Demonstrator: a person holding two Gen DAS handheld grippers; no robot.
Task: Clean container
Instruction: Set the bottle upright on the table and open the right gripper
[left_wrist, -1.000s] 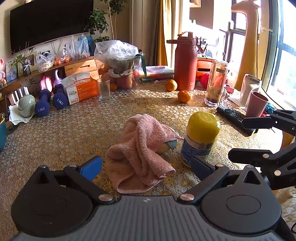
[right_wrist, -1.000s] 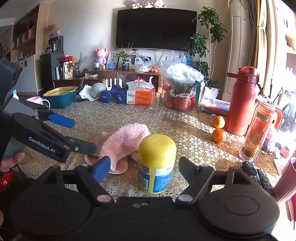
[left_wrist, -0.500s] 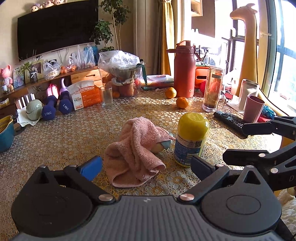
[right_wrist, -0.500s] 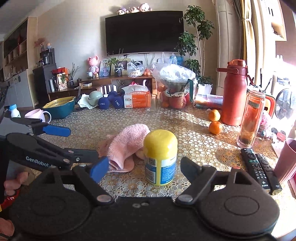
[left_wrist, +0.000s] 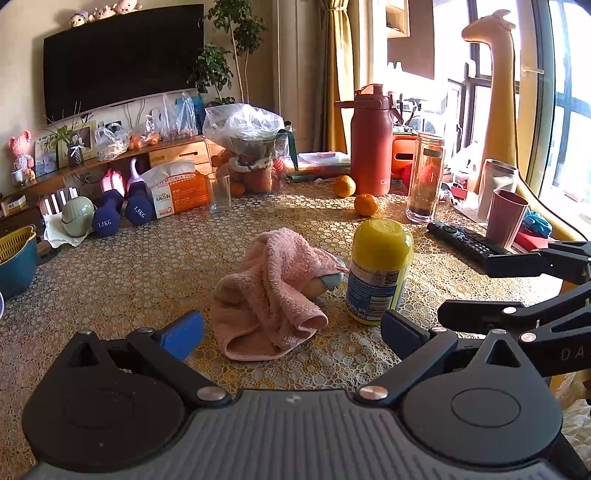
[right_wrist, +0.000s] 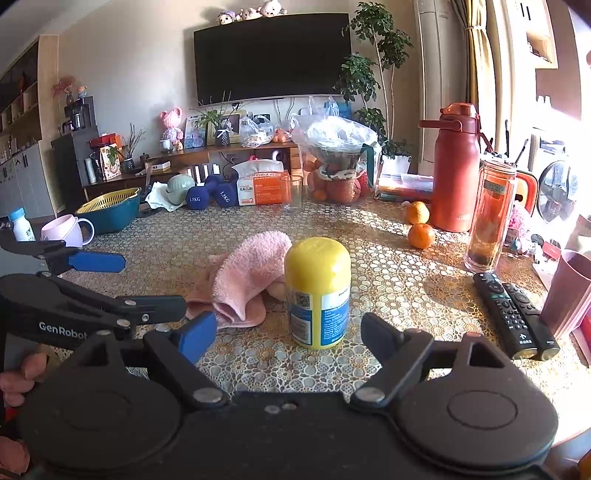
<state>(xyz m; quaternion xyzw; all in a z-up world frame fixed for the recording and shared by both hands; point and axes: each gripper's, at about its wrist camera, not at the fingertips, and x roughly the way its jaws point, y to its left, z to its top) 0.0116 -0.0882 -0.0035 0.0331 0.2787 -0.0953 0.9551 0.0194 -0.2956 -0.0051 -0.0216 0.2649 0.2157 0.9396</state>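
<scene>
A yellow container with a blue and white label stands upright on the table. Just left of it lies a crumpled pink towel, draped over a small rounded object. My left gripper is open, short of the towel, nothing between its fingers. My right gripper is open too, a little short of the container and centred on it. Each gripper shows at the edge of the other's view.
Two black remotes, a maroon cup, a clear tea bottle, a red flask and two oranges stand to the right. Dumbbells, a tissue box, a glass, a bagged bowl and a teal basket line the back and left.
Both grippers have drawn back and risen a little, so the towel and container sit farther off. The jaws stay open and nothing on the table has moved.
</scene>
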